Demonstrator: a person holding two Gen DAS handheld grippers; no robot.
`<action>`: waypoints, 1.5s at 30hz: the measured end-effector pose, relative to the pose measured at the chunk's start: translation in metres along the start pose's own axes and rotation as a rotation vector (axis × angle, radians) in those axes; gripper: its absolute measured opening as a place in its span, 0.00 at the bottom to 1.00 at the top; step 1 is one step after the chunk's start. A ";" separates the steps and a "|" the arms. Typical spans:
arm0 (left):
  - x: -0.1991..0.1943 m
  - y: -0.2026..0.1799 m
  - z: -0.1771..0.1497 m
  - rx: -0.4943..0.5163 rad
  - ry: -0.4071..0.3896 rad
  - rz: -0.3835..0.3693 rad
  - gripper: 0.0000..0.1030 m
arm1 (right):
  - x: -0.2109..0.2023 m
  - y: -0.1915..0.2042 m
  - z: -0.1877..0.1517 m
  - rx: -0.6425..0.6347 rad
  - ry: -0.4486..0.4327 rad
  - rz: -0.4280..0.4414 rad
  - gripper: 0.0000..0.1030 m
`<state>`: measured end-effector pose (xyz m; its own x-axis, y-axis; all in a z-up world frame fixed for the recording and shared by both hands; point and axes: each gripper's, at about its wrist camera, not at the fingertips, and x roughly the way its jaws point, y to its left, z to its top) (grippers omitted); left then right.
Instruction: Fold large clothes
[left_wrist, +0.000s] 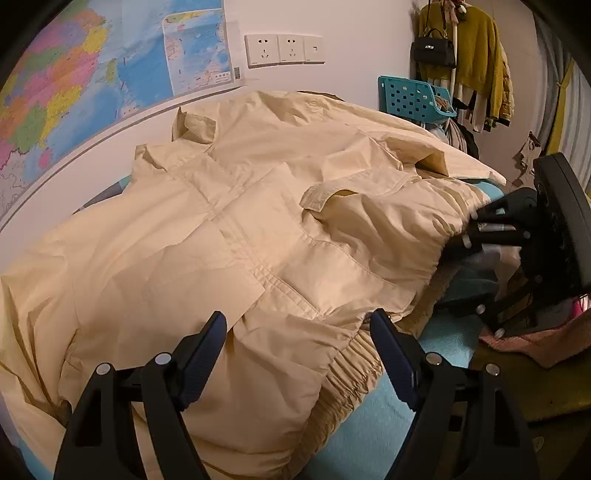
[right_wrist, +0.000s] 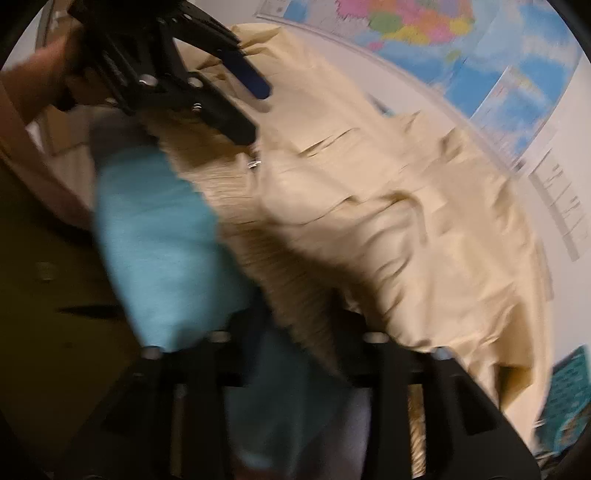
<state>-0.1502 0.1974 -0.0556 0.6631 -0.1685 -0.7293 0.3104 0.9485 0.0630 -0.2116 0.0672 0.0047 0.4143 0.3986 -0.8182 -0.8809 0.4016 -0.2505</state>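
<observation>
A large cream jacket (left_wrist: 229, 229) lies spread over a teal-covered surface (left_wrist: 369, 428), with its ribbed elastic hem (left_wrist: 351, 365) toward me. My left gripper (left_wrist: 297, 319) stands wide open over the hem edge, and a bulge of cloth rises between its fingers without being pinched. My right gripper (left_wrist: 465, 258) reaches in from the right at the hem's far corner. In the blurred right wrist view the ribbed hem (right_wrist: 295, 295) runs between the fingers of my right gripper (right_wrist: 303, 332), which stand apart. There my left gripper (right_wrist: 255, 107) shows at top left, held by a hand (right_wrist: 37, 74).
A coloured wall map (left_wrist: 92, 74) and a row of sockets (left_wrist: 282, 50) are behind the jacket. A teal basket (left_wrist: 413, 98) and a rack of hanging clothes (left_wrist: 476, 55) with a black bag (left_wrist: 434, 50) stand at back right. Pinkish cloth (left_wrist: 532, 343) lies at right.
</observation>
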 end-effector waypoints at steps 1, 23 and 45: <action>0.001 0.001 0.000 -0.005 0.002 -0.002 0.75 | 0.003 0.001 0.002 -0.004 -0.010 -0.006 0.40; -0.011 0.002 -0.032 0.036 0.057 -0.018 0.75 | -0.061 -0.050 -0.016 0.224 -0.083 0.441 0.34; 0.021 0.030 0.033 -0.059 0.108 -0.104 0.83 | -0.065 -0.217 -0.185 1.310 -0.227 0.249 0.71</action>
<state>-0.1047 0.2135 -0.0468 0.5516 -0.2396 -0.7989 0.3307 0.9422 -0.0542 -0.0899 -0.1988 0.0165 0.4177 0.6503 -0.6346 -0.1261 0.7331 0.6683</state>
